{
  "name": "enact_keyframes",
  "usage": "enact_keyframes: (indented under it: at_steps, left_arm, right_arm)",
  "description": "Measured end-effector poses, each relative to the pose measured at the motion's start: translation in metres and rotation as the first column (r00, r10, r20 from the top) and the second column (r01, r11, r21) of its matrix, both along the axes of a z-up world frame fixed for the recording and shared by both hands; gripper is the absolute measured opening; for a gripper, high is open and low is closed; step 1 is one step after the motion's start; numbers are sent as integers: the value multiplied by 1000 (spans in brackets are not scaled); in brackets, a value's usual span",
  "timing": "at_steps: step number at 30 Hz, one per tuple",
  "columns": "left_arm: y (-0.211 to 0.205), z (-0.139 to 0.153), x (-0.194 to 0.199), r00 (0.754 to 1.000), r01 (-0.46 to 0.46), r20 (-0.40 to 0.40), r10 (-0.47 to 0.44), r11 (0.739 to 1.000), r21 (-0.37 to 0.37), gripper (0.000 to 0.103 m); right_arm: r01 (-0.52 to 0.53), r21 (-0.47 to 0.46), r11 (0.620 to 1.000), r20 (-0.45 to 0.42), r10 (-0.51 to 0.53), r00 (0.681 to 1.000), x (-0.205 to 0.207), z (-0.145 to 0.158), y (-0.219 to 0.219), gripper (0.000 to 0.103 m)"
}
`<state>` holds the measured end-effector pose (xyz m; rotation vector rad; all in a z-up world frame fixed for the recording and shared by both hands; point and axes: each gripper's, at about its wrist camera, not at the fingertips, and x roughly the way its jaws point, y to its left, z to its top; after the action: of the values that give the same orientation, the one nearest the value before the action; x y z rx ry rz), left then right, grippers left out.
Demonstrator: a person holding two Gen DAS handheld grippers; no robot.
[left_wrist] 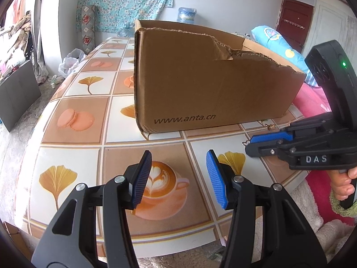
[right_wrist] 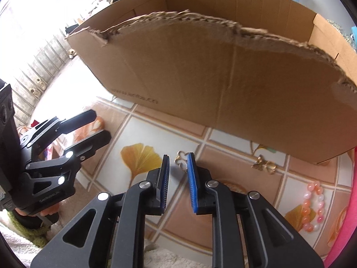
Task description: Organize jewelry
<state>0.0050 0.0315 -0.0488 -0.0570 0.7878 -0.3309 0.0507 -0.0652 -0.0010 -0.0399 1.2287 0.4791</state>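
Right wrist: right gripper (right_wrist: 178, 174) narrow around gold ring (right_wrist: 181, 159) | cardboard box (right_wrist: 223, 84) behind | left gripper (left_wrist: 176, 178) wide

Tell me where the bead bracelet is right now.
In the right wrist view, the pink and white bead bracelet lies on the table at the far right, near its edge, right of the right gripper and nearer than the gold jewelry piece.

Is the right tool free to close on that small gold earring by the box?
Probably yes: the right tool is open with the small gold earring between its fingertips, nothing blocking; the box stands behind.
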Motion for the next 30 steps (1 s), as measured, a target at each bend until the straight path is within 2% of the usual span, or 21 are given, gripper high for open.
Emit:
enact_keyframes:
  at_steps: [6,10,17,19,22,30]
  left_arm:
    - [5,0,0,1000,-8,2,8,1000,-17,48]
    - [5,0,-2,1000,-8,6,8,1000,-19,48]
    - [7,0,0,1000,-12,4,13,1000,-29,48]
    - [7,1,0,1000,-12,6,12,1000,-28,48]
    - [8,0,0,1000,-14,6,14,1000,-27,48]
    - [9,1,1,1000,-18,6,18,999,-31,48]
  right_arm:
    - [-39,4,999,0,39,999,-6,-3,12,17]
    - [-61,-54,997,67,65,996,-8,5,17,27]
    - [-137,-130,982,97,150,984,-10,1,28,27]
    - [-146,-125,981,93,158,983,-6,1,28,25]
    - [-149,-102,984,72,157,985,-2,1,27,17]
    - [-121,-53,991,53,124,991,5,-1,19,16]
